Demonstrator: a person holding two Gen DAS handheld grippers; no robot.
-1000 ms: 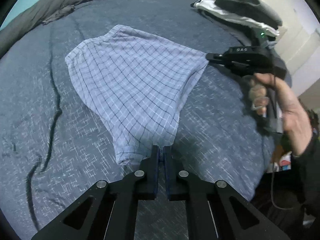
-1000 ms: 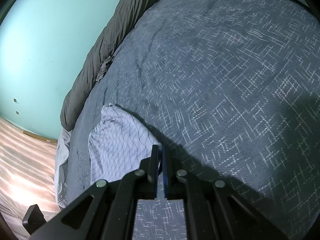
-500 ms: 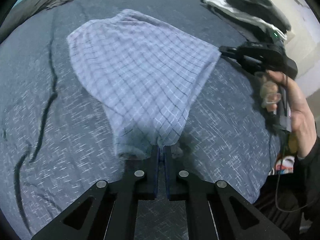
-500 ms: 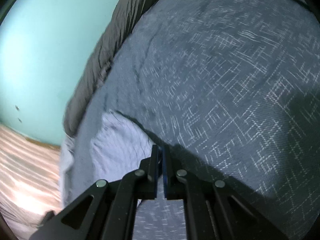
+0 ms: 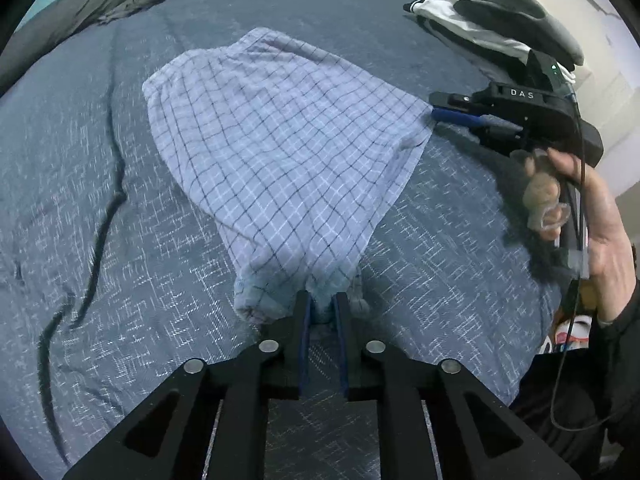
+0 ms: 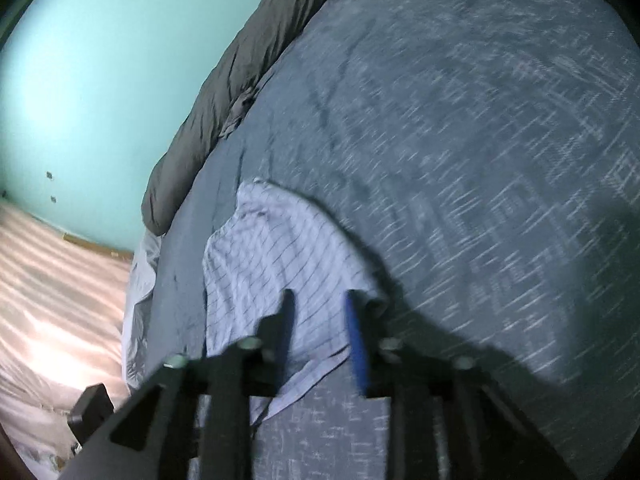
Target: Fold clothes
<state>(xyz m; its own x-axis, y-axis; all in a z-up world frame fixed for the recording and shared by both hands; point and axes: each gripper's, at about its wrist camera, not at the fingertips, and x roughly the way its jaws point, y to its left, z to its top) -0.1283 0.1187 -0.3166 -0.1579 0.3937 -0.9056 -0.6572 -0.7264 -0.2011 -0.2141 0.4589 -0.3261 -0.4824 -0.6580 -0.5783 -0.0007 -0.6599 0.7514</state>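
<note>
Blue bedspread [image 5: 120,240], checked shorts [image 5: 280,152] flat, both grippers' jaws just parting, released, cloth edges between them.

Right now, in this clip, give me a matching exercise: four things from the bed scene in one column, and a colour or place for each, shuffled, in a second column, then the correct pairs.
Things:
1. checked shorts
2. bedspread
3. stack of folded clothes
4. wall

Descriptions:
A. turquoise, beyond the far side of the bed
B. dark blue with white flecks, under everything
C. piled by the headboard, behind the right gripper
D. pale blue with dark lines, spread flat in the middle of the bed

Pairs: 1-D, 2-B, 3-C, 4-A
</note>
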